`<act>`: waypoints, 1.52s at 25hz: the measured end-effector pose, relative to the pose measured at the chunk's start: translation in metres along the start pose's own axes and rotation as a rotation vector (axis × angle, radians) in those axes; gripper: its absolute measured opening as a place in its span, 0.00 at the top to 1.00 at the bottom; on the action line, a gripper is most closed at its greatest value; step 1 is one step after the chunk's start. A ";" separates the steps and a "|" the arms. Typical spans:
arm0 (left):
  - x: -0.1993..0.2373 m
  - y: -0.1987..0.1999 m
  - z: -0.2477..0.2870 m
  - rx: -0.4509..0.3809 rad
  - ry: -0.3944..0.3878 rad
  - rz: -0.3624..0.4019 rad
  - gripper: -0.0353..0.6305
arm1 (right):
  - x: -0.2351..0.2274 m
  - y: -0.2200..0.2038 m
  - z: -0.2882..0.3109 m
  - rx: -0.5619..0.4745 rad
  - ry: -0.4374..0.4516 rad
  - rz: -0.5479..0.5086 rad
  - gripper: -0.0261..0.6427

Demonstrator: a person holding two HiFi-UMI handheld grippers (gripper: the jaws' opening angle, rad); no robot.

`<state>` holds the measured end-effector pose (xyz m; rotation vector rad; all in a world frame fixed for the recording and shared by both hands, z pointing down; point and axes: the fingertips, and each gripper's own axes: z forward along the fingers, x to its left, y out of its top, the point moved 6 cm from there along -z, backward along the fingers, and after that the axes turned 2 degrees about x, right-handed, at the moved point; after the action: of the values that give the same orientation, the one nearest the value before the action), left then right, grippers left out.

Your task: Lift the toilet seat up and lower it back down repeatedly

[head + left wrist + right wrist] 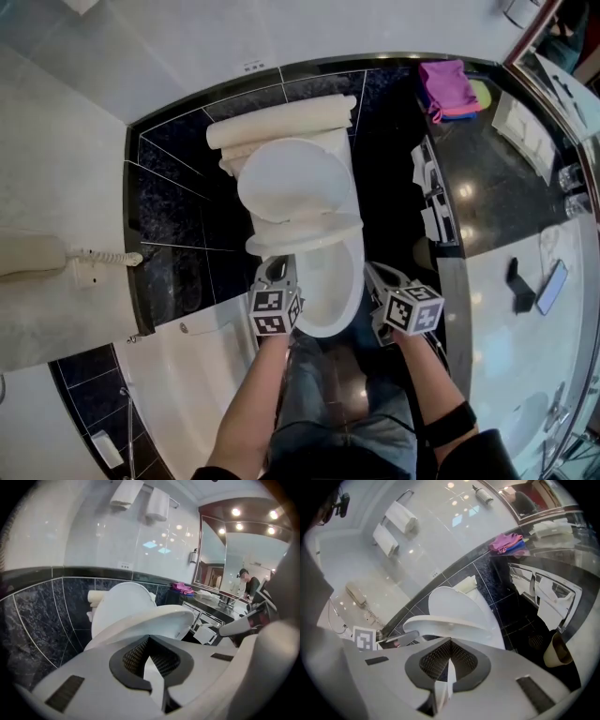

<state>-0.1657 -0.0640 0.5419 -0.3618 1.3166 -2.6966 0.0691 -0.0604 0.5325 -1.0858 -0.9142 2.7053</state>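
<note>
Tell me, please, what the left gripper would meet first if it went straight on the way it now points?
Most likely the half-raised toilet seat: its front rim lies directly ahead of the left gripper, whose jaws are shut. Whether they already touch is unclear.

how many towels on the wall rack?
2. One towel hangs at the left of the rack, the other beside it on the right, high on the wall. The right gripper view shows the whole rack and no third.
</note>
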 end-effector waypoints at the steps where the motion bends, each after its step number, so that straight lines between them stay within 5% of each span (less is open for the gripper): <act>1: 0.003 0.007 0.005 -0.010 0.000 0.006 0.95 | 0.003 0.002 -0.003 -0.005 0.001 -0.018 0.96; 12: 0.042 0.075 0.063 -0.086 0.020 0.089 0.95 | 0.007 0.004 0.000 -0.028 0.010 -0.072 0.96; 24: 0.064 0.087 0.092 -0.031 0.031 0.155 0.95 | 0.021 0.013 0.008 -0.030 0.025 -0.098 0.96; 38: 0.017 0.098 -0.013 -0.051 0.034 0.173 0.95 | 0.056 0.035 -0.029 -0.027 0.060 -0.209 0.95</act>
<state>-0.1858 -0.1180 0.4592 -0.1968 1.3605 -2.5412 0.0509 -0.0591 0.4627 -1.0082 -0.9959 2.4862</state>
